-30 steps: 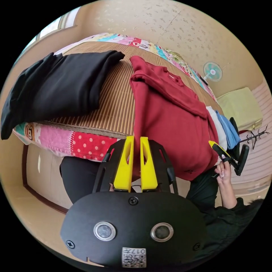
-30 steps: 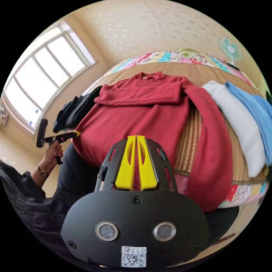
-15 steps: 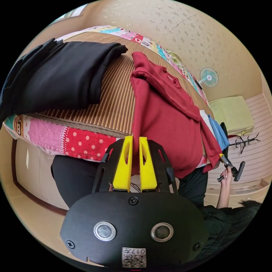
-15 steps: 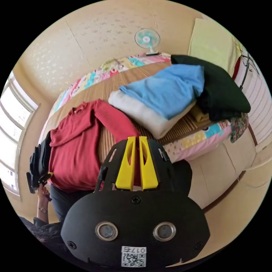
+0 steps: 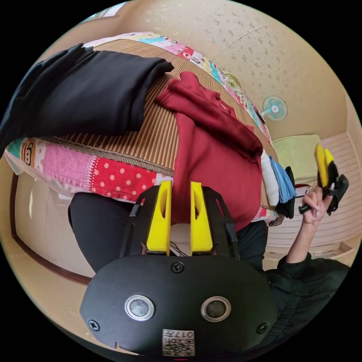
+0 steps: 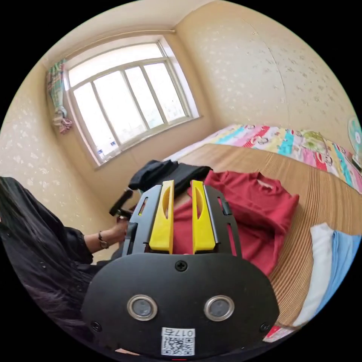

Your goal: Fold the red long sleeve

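Both tongs stand parted and hold nothing. The left tongs (image 5: 179, 217) are nearest the red long sleeve (image 5: 217, 162), at its hem over the bed (image 5: 113, 151) edge. Its long axis runs away from them, toward the collar. The right tongs (image 6: 183, 217) hover higher.

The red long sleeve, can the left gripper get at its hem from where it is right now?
Probably yes: the left gripper is open right at the red long sleeve's hanging hem, with nothing between them.
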